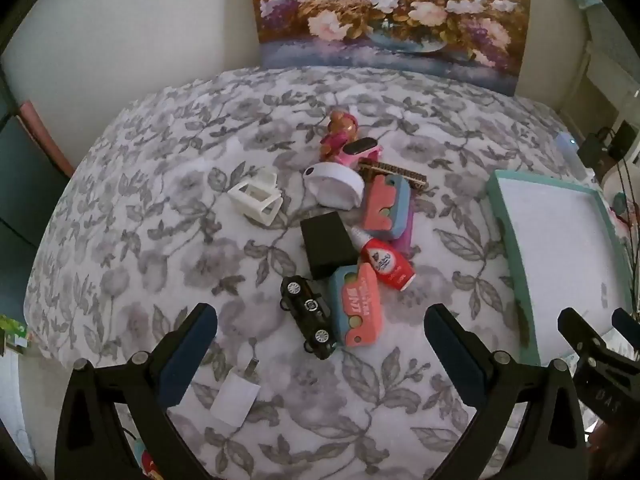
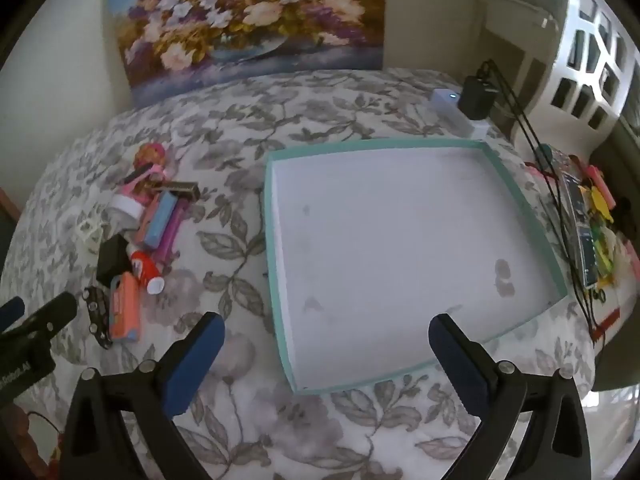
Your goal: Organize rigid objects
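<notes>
A pile of small objects lies mid-table on the floral cloth: a black toy car, a black box, a red glue bottle, two pink-and-blue erasers, a white dome, a white hair clip, a pink doll toy and a brown comb. My left gripper is open and empty, just before the car. The shallow teal-rimmed tray is empty. My right gripper is open and empty over the tray's near edge.
A flower painting leans on the wall behind. A white paper slip lies near the left fingers. A charger and cables and a cluttered strip of small items sit right of the tray.
</notes>
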A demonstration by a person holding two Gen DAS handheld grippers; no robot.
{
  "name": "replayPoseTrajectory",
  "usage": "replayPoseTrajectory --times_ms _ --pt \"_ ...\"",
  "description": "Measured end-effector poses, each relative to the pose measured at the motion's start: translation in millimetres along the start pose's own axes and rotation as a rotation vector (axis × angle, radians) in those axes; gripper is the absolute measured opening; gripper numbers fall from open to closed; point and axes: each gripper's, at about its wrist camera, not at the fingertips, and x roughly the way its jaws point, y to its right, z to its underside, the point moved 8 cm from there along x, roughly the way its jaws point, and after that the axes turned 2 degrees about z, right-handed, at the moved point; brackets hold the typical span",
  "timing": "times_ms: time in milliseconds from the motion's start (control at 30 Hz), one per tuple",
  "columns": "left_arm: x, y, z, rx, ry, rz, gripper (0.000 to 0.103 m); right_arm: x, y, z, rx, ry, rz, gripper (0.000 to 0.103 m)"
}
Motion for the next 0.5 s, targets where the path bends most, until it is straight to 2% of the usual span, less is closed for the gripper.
replayPoseTrajectory --times_ms 200,500 --pt "4 -5 7 -0.005 -0.006 0.021 0.103 2 -3 2 -0.009 -0.006 0.026 0.103" --pt "15 -6 10 -0.036 -0.090 0.015 0.103 8 -9 6 -0.054 -0.047 -0.003 0.103"
